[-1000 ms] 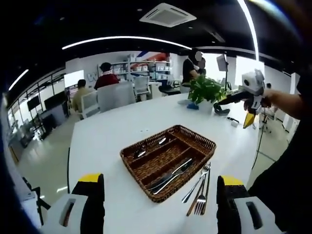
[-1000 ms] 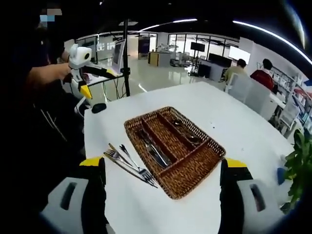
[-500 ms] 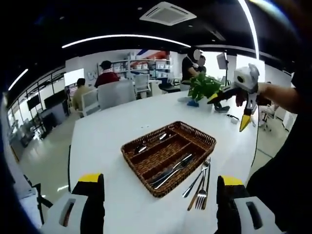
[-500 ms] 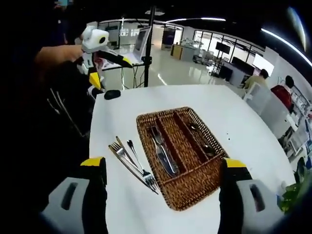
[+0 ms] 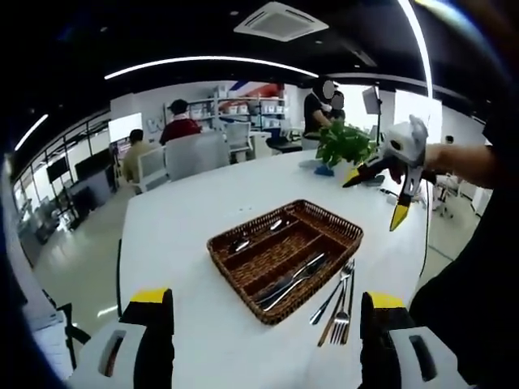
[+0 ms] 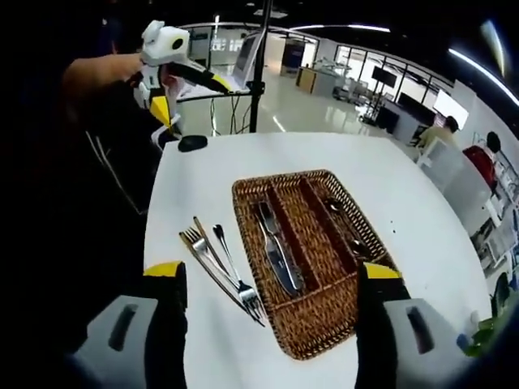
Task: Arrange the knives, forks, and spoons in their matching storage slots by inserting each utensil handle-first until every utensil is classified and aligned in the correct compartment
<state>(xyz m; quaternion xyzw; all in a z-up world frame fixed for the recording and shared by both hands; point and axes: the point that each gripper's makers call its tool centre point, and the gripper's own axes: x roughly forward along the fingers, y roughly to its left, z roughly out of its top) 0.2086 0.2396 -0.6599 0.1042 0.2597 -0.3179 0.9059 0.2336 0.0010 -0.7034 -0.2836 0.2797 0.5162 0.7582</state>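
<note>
- The wicker cutlery tray (image 5: pixel 285 258) sits at the centre of the left gripper view on a white tabletop (image 5: pixel 186 227); in the right gripper view it lies centre-right.
- Knives (image 6: pixel 277 258) lie in the tray's left long compartment in the right gripper view; spoons (image 6: pixel 347 235) lie in the compartment at its right edge, and the slot between them looks bare.
- Forks (image 6: pixel 219 267) lie loose on the tabletop just beside the tray, left of it in the right gripper view and lower right of it in the left gripper view.
- The left tool (image 5: pixel 266 340) is released, its yellow-tipped jaws wide apart at the bottom of its view, holding nothing.
- The right tool (image 6: pixel 268 332) is likewise spread and grasps nothing; it also appears at the upper right of the left gripper view, held above the tabletop.
- A potted plant (image 5: pixel 345 147) stands at the far side of the tabletop.
</note>
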